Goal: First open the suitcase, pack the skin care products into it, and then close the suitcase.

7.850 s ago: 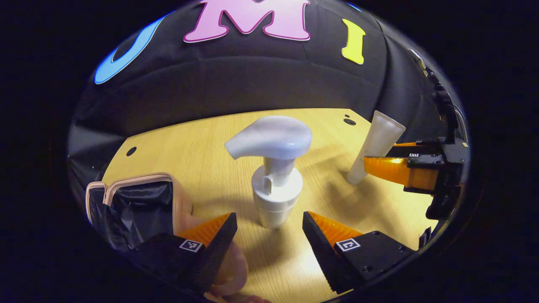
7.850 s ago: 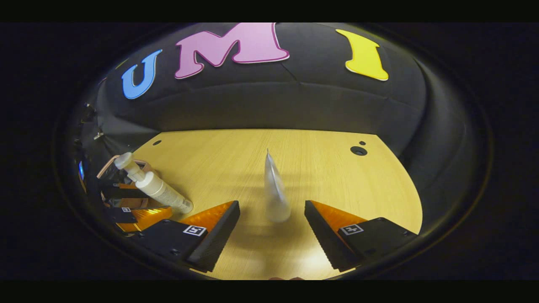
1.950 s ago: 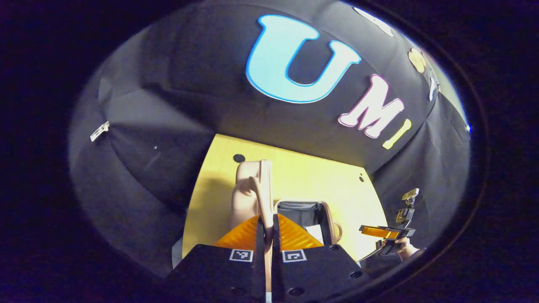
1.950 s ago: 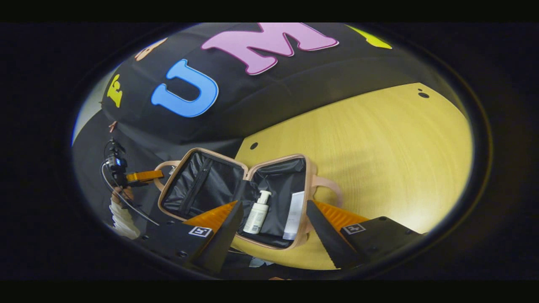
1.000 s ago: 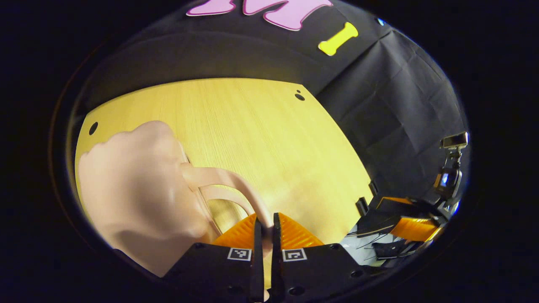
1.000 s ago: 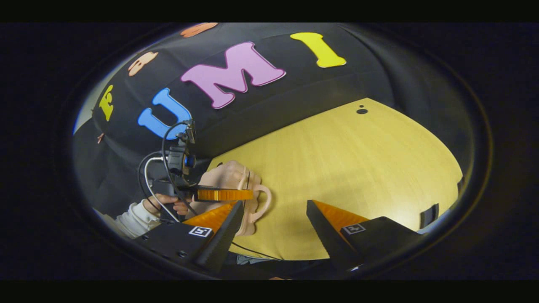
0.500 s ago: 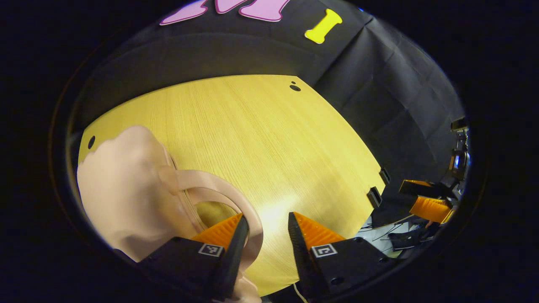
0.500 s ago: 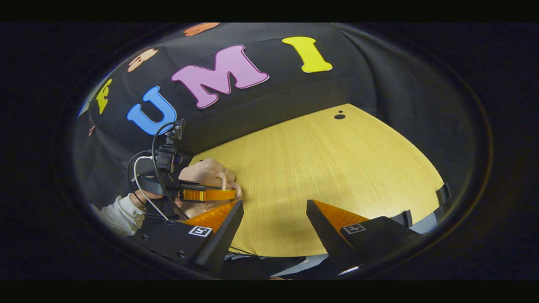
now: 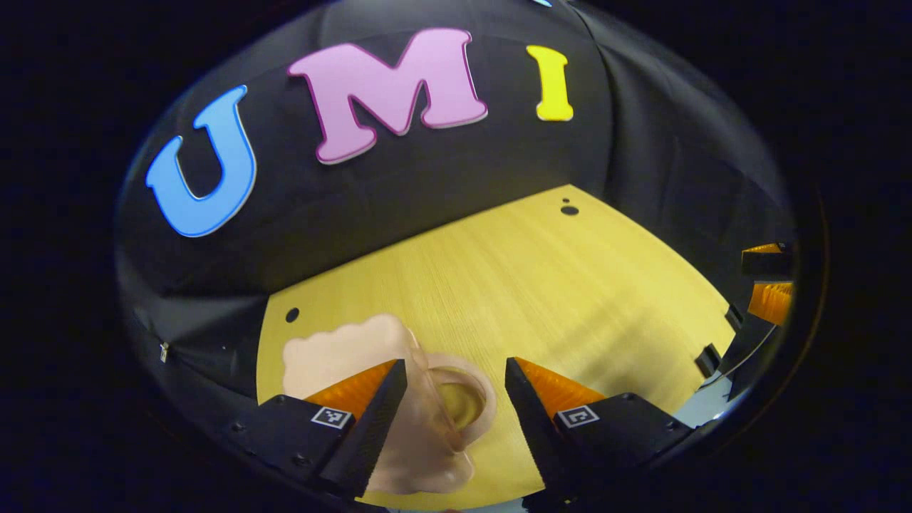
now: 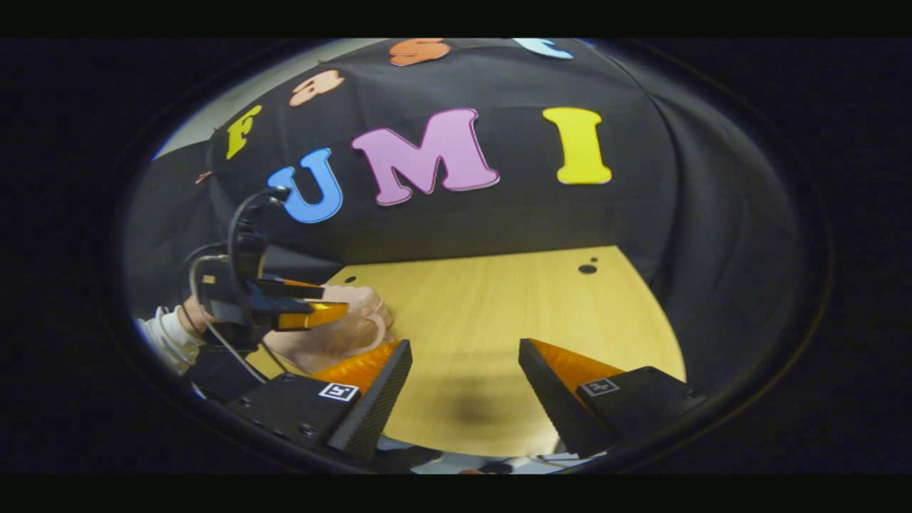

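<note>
The pink suitcase point(image 9: 335, 356) lies closed on the wooden worktop point(image 9: 541, 285), near its left edge, with its looped handle point(image 9: 467, 406) toward the open middle of the worktop. The left gripper point(image 9: 456, 385) hovers just above that handle with fingers spread apart (gripping nothing). The right gripper point(image 10: 463, 370), also spread and empty, is over the bare worktop well to the right of the suitcase.

We see a dim booth with one warm light from above brightening the bench point(image 9: 541, 285), which shows a pale glare patch in the left gripper view. A soft shadow lies on the bench between the right hand-held gripper's point(image 10: 463, 388) fingers. Fisheye bending curves every edge, and the rims go soft
</note>
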The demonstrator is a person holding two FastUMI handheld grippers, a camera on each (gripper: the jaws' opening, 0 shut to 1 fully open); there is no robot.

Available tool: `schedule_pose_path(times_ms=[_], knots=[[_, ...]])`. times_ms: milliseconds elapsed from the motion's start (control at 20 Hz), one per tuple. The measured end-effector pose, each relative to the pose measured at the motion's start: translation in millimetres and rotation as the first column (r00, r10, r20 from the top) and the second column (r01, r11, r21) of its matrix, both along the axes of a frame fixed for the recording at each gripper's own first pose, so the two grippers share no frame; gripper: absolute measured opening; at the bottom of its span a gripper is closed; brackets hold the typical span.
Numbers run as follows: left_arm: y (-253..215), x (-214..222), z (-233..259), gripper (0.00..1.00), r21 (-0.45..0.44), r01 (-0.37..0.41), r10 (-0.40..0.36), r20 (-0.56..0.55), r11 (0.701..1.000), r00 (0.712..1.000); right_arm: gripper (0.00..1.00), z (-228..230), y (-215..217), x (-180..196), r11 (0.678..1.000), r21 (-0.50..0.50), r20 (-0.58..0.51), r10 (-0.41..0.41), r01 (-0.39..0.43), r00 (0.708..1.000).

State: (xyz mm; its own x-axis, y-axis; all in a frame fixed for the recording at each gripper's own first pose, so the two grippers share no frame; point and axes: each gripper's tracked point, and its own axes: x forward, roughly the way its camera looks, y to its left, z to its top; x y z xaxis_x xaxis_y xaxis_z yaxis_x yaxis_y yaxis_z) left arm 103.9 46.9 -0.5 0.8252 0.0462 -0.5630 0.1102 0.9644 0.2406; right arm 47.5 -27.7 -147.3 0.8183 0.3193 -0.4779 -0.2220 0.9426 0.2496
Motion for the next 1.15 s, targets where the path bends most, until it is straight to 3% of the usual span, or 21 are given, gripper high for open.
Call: schedule_pose_path(times_ms=[200, 450, 600, 650, 750, 900, 1000, 1150], knots=[[-48.1, -30.8, 86.9, 0.92, -0.082, -0.053, 0.072, 0.258, 0.995, 0.963, 0.96, 62.7, -34.1, 19.7, 0.997, -0.076, 0.225, 0.017, 0.001, 0.974], [-82.1, -83.7, 153.7, 0.92, -0.144, -0.064, 0.121, 0.441, 0.988, 0.889, 0.97, 142.3, -50.1, 21.6, 0.998, -0.048, 0.434, -0.014, 0.038, 0.901], [-93.2, -95.3, 180.8, 0.92, -0.189, -0.053, 0.140, 0.480, 0.981, 0.866, 0.98, 180.8, -63.7, 21.7, 0.993, -0.052, 0.536, -0.064, 0.108, 0.842], [-94.0, -93.9, 182.9, 0.92, -0.226, -0.049, 0.153, 0.473, 0.973, 0.868, 0.98, 190.3, -65.8, 19.9, 0.991, -0.044, 0.549, -0.081, 0.125, 0.832], [-87.7, -90.7, 197.5, 0.93, -0.263, -0.041, 0.174, 0.508, 0.964, 0.844, 0.98, 198.7, -68.0, 14.5, 0.988, -0.045, 0.573, -0.093, 0.145, 0.814], [-79.0, -90.8, 220.9, 0.93, -0.238, -0.034, 0.167, 0.563, 0.971, 0.810, 0.94, 211.5, -75.2, 13.8, 0.983, -0.073, 0.592, -0.094, 0.169, 0.801], [-78.1, -87.9, 233.4, 0.94, -0.220, -0.017, 0.147, 0.592, 0.975, 0.792, 0.97, 218.9, -78.3, 16.7, 0.980, -0.060, 0.602, -0.117, 0.191, 0.790], [-79.3, -84.4, 230.5, 0.94, -0.181, -0.004, 0.114, 0.599, 0.983, 0.793, 0.97, 226.9, -73.7, 18.3, 0.978, -0.037, 0.613, -0.141, 0.207, 0.777]])
